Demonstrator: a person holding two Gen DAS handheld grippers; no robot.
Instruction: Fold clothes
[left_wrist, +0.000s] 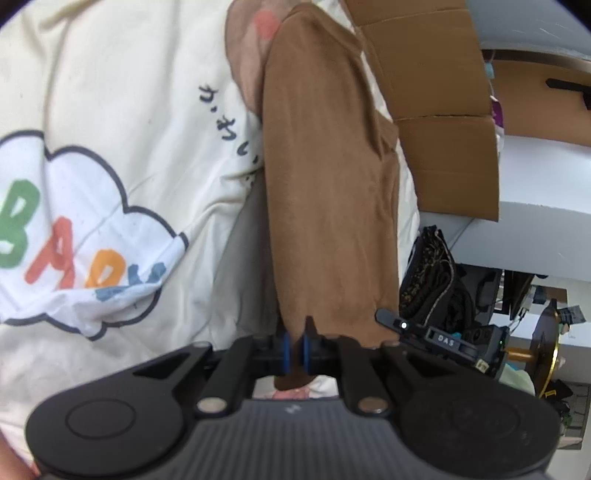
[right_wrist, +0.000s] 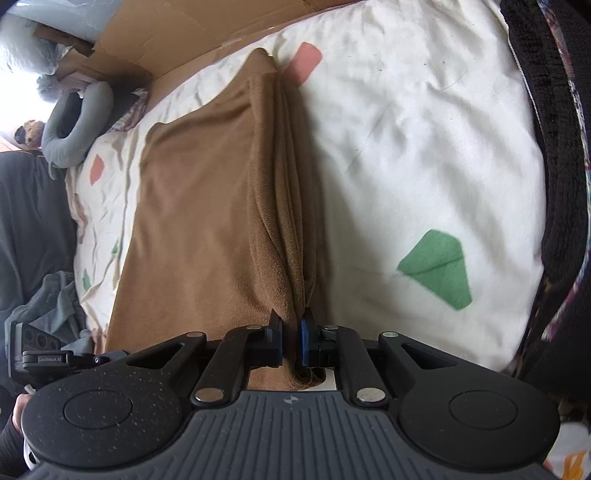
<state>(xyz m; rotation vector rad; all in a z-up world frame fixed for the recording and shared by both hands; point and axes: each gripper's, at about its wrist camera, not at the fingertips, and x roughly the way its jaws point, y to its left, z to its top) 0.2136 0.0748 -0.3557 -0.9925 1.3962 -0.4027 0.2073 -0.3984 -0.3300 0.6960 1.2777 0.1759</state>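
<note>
Nearest the lens in each view is a black gripper body with blue pads; the left gripper (left_wrist: 295, 349) has its pads pressed nearly together on an edge of the brown garment (left_wrist: 328, 192), and the right gripper (right_wrist: 291, 341) likewise pinches a bunched, pleated edge of that same cloth (right_wrist: 207, 206); the garment stretches away from both, lying partly folded on a cream bedsheet (right_wrist: 406, 147) printed with green and pink patches; from the left wrist a cream shirt with a cloud print (left_wrist: 85, 236) fills the side, beside the brown cloth, possibly worn by the person, though I cannot tell for certain; judging from this, the risk is slippage, since the soft fabric is gathered in thick layers and one layer could slide out of the pinch, spoiling the fold; uneven pull between the two hands could also skew the edges; cardboard (left_wrist: 436, 110) borders the bed, a grey neck pillow (right_wrist: 74, 122) rests at its far corner, and dark clothing (left_wrist: 432, 280) lies nearby
</note>
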